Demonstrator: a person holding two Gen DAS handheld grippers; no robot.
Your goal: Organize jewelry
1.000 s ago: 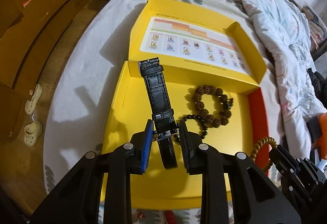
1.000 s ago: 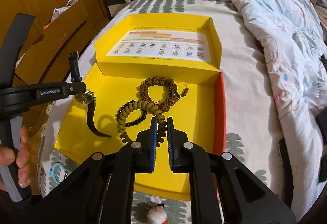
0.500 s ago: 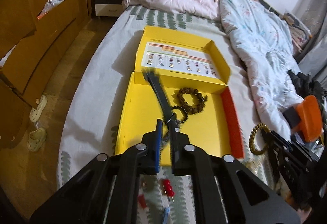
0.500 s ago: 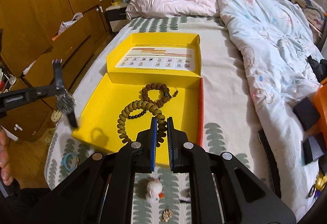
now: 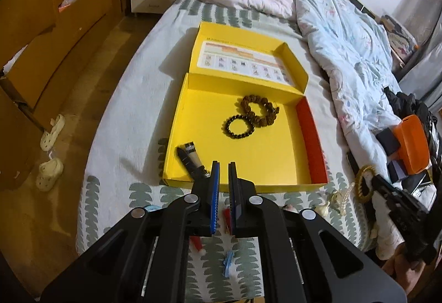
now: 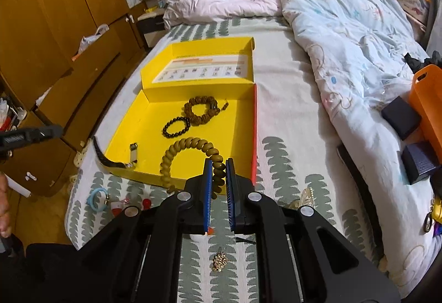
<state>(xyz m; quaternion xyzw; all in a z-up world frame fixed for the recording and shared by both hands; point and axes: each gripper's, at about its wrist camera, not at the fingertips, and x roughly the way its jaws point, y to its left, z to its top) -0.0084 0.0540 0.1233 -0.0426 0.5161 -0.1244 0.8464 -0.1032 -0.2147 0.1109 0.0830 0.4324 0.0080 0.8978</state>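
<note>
Three bead bracelets: one rough brown (image 6: 201, 110), one black (image 6: 176, 126), one olive (image 6: 190, 162). One watch (image 6: 116, 162), one yellow box (image 6: 124, 126), two slippers (image 5: 51, 149).

A: Where could a claw get into the yellow box (image 5: 279, 162)?

B: The near half of the floor is bare. Farther back lie a black bead bracelet (image 5: 237, 126) and a brown one (image 5: 259, 109), touching. The watch (image 6: 116, 162) hangs over the near left corner.

A: And around it?

B: The quilt (image 6: 353, 34) crowds the right; small trinkets (image 6: 219, 261) dot the bed (image 5: 132, 98) in front.
</note>
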